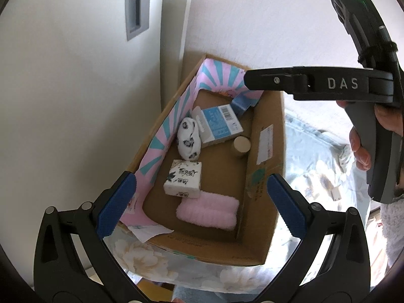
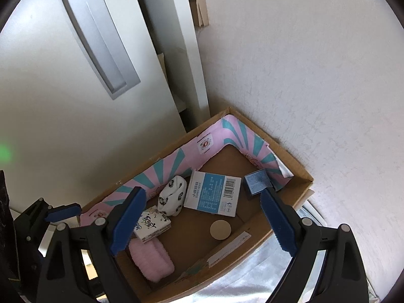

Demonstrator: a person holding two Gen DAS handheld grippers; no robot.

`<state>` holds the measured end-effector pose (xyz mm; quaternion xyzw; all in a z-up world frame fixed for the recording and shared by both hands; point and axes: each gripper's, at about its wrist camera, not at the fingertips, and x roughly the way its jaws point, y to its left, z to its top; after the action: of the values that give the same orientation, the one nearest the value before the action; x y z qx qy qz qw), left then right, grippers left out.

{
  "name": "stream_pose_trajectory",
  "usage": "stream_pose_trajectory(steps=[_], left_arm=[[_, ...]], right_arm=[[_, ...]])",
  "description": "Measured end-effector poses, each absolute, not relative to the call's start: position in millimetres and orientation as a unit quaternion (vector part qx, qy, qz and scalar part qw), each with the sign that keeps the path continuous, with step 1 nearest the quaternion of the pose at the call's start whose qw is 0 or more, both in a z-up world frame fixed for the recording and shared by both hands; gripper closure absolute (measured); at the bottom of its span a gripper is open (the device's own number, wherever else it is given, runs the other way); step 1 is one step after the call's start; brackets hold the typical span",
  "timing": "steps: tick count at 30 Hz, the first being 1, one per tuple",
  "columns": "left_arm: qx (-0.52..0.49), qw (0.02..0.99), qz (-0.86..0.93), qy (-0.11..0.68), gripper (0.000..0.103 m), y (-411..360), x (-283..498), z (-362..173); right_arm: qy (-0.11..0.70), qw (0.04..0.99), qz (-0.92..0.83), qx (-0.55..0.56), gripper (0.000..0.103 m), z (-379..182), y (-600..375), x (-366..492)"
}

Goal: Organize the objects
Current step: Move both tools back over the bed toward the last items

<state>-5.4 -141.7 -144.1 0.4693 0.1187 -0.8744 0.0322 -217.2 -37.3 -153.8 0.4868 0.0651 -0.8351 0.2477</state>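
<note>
- Claws: left claw (image 1: 200, 204) stands wide with nothing between the pads; right claw (image 2: 202, 221) also wide and bare. Both hang above the cardboard box (image 1: 265, 136).
- Contents sit on the box floor: pink towel roll (image 1: 208, 213) at the near end, touching the white patterned box (image 1: 183, 181); sock ball (image 1: 188, 139) against the pink-and-teal liner (image 1: 161, 139); blue-and-white carton (image 1: 219, 125) lying flat; small round tube (image 1: 241, 146) upright, just beside the carton; small dark blue box (image 2: 257, 180) in the far corner.
- Risk: tube is upright and slim, so a claw sweeping in for the carton would likely tip it.
- Risk: liner is loose and curled at the near corner; a pad could snag it on the way down.
- Risk: towel roll is soft, so a shallow pinch may slip off.
- Left view only: right tool body, the hand (image 1: 363, 141) on its grip, flowered bedding (image 1: 320, 176) beside the box.
- Right view only: full carton face with barcode, the dark blue box unobstructed, left claw's fingers (image 2: 63, 212) at the box edge.
</note>
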Motion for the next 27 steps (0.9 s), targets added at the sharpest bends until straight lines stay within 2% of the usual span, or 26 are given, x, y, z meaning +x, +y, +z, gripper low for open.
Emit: stream_pose_trajectory(steps=[12,15,27], left_arm=[[0.417,-0.03,-0.904,0.091,0.0,-101.6,-27.2,-81.0],[0.405,-0.056,-0.909,0.079,0.0,-78.6,-37.0,-66.8],[0.391,-0.158,-0.907,0.025,0.0,36.6,-61.9,-60.9]], right_arm=[[0.036,0.193,-0.872,0.449,0.013,-83.3,38.8,-191.5],[0.013,0.15,-0.885,0.44,0.013,-65.3,67.2,-182.3],[-0.018,0.034,-0.904,0.426,0.013,-43.1,190.7,-117.0]])
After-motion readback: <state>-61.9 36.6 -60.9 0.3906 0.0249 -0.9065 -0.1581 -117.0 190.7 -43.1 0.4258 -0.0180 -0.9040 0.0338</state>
